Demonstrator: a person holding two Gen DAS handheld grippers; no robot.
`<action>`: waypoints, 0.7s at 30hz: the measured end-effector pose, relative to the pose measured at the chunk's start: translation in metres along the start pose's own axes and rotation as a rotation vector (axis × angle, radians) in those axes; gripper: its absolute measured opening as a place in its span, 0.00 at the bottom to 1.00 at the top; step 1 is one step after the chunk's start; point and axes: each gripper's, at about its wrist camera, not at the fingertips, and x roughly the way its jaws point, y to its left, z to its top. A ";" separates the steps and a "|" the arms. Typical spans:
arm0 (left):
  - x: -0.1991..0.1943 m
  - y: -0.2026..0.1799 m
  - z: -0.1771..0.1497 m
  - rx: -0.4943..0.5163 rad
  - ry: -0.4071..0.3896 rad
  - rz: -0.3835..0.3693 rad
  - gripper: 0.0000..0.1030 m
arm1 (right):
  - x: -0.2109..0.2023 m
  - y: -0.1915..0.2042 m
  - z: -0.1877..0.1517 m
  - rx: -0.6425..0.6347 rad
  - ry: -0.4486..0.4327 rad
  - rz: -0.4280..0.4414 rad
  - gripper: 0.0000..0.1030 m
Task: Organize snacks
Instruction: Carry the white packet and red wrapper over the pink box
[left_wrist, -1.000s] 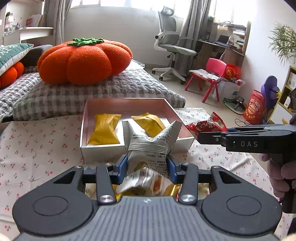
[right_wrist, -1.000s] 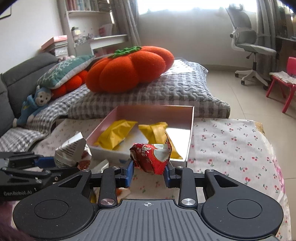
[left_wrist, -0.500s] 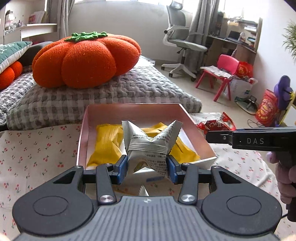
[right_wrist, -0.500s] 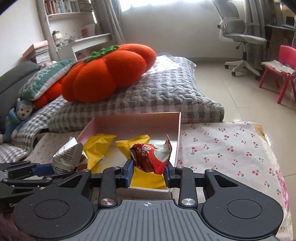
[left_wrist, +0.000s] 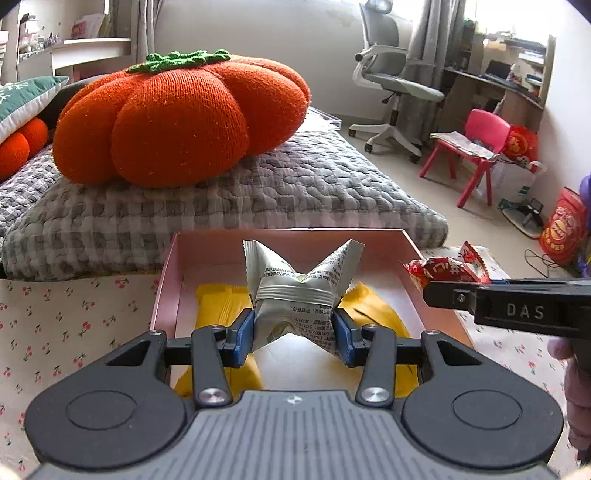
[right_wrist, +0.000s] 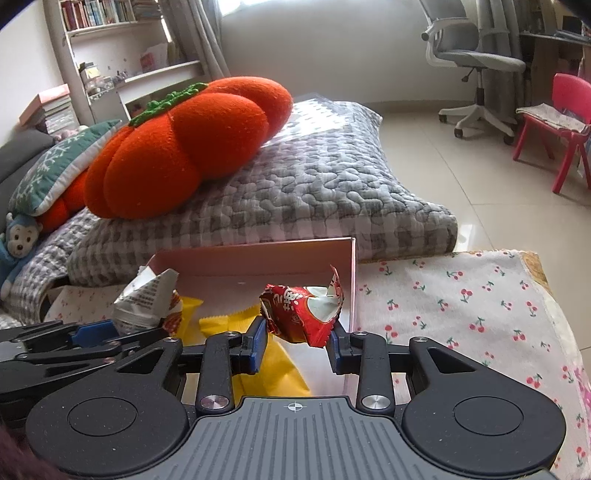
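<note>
My left gripper (left_wrist: 293, 338) is shut on a white-grey snack packet (left_wrist: 301, 295) and holds it over the pink box (left_wrist: 166, 288). Two yellow snack packets (left_wrist: 218, 306) lie in the box. My right gripper (right_wrist: 295, 341) is shut on a red snack packet (right_wrist: 301, 314) and holds it over the box's right part (right_wrist: 352, 266). In the left wrist view the red packet (left_wrist: 447, 267) shows at the right, above the box's right wall. In the right wrist view the white-grey packet (right_wrist: 147, 299) shows at the left.
The box sits on a cherry-print cloth (right_wrist: 461, 306). A grey quilted cushion (left_wrist: 295, 192) with an orange pumpkin pillow (left_wrist: 177, 118) lies behind the box. An office chair (left_wrist: 391, 85) and a red child's chair (left_wrist: 476, 147) stand on the floor beyond.
Both grippers have moved forward with their packets, from in front of the box to over its inside. The box now looks larger and closer.
</note>
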 end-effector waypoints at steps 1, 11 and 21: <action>0.004 0.000 0.001 -0.001 0.004 0.003 0.41 | 0.002 0.000 0.002 -0.001 0.002 -0.002 0.31; 0.030 -0.004 0.011 0.071 0.014 0.042 0.41 | 0.021 -0.004 0.011 0.005 0.032 -0.003 0.32; 0.043 -0.006 0.014 0.073 0.019 0.045 0.43 | 0.030 -0.005 0.013 0.020 0.038 0.003 0.34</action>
